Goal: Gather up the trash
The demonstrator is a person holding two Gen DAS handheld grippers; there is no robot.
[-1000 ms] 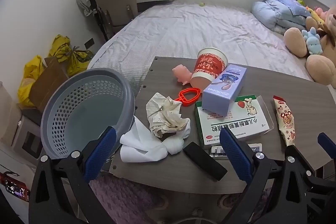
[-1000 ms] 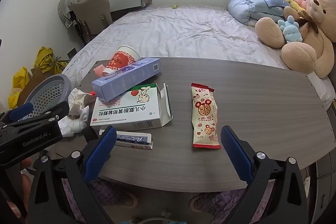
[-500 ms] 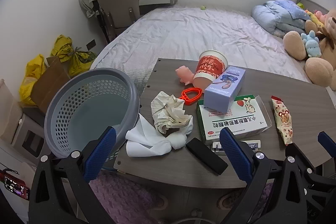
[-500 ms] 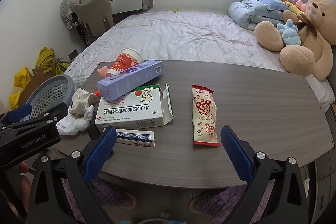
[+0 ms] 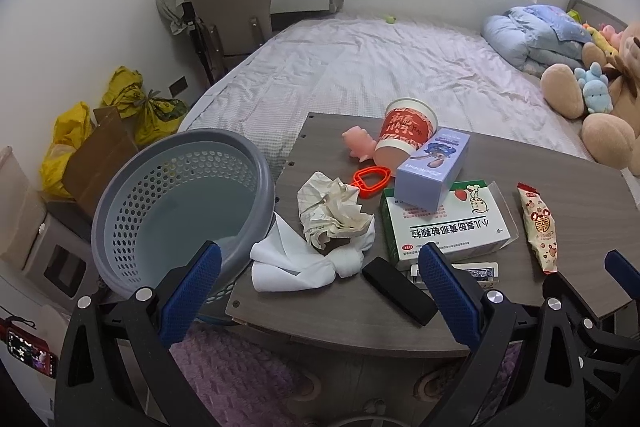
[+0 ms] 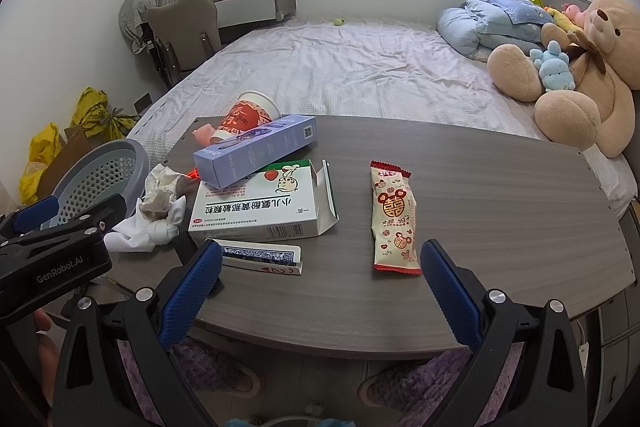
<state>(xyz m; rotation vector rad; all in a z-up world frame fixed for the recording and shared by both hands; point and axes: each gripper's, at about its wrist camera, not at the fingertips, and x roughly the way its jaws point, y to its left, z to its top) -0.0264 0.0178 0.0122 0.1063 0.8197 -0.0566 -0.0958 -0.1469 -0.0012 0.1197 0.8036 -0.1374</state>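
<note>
A grey perforated basket [image 5: 176,211] stands at the table's left end, also in the right wrist view [image 6: 100,175]. On the grey wood table [image 6: 500,207] lie crumpled paper [image 5: 332,205] on white tissue [image 5: 288,263], a red paper cup [image 5: 404,135] on its side, a lilac box [image 5: 434,171] on a green-white medicine box [image 5: 444,223], a snack wrapper [image 6: 394,217], and a card pack [image 6: 260,255]. My left gripper [image 5: 320,293] is open and empty, back from the tissue. My right gripper [image 6: 320,287] is open and empty before the table's front edge.
A black bar [image 5: 398,291], an orange plastic ring [image 5: 372,181] and a pink toy [image 5: 358,143] also lie on the table. A bed [image 6: 360,79] with a large teddy bear [image 6: 580,67] is behind. Yellow bags [image 5: 100,123] and a chair [image 5: 228,23] stand at left.
Both grippers have drawn back and risen a little, so the table and basket look smaller and farther. Nothing on the table has moved.
</note>
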